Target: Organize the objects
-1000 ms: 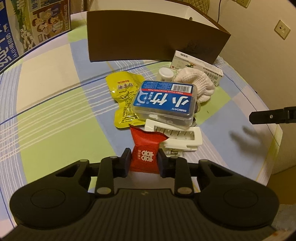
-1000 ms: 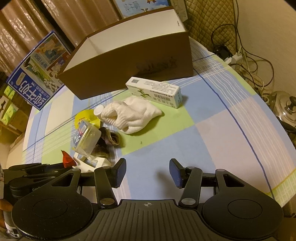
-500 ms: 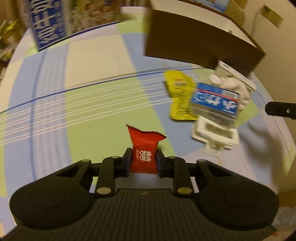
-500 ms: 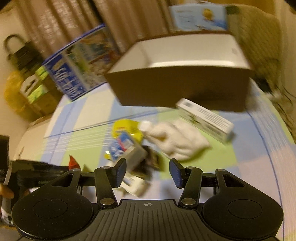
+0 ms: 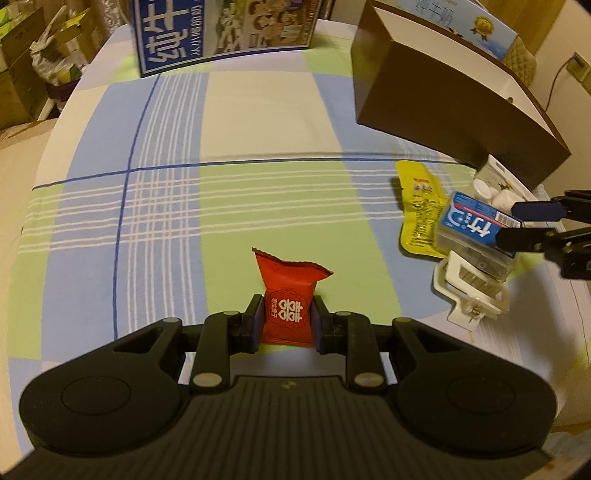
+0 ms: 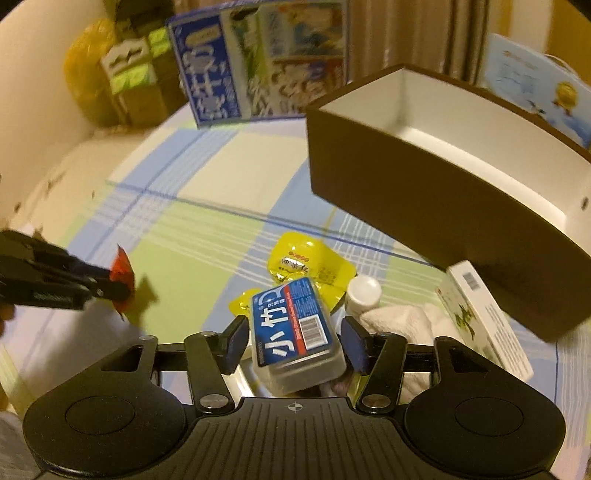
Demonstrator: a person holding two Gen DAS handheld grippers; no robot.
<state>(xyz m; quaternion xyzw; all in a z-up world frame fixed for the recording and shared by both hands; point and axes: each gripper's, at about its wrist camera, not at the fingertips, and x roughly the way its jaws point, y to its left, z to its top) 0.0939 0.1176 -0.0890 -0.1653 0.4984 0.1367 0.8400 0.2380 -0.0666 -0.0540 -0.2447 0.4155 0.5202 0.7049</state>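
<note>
My left gripper [image 5: 287, 322] is shut on a red candy packet [image 5: 290, 284], held upright above the checked tablecloth, left of the pile. From the right wrist view the left gripper [image 6: 118, 288] shows at the left with the red packet [image 6: 122, 271]. My right gripper [image 6: 295, 343] is open, one finger on each side of a clear plastic box with a blue label [image 6: 291, 328]. In the left wrist view the right gripper [image 5: 524, 225] straddles that blue-label box [image 5: 472, 225]. An open brown box [image 6: 443, 192] with a white inside stands behind the pile.
Around the blue-label box lie a yellow packet [image 6: 303, 262], a white bottle [image 6: 364, 291], a white cloth [image 6: 406, 321], a white medicine carton [image 6: 480, 317] and a white plastic clip [image 5: 469, 291]. A blue printed carton [image 5: 221, 33] stands at the table's far edge.
My left gripper carried the red packet away from the pile to the left. My right gripper came down over the pile and now has its open fingers around the blue-label box.
</note>
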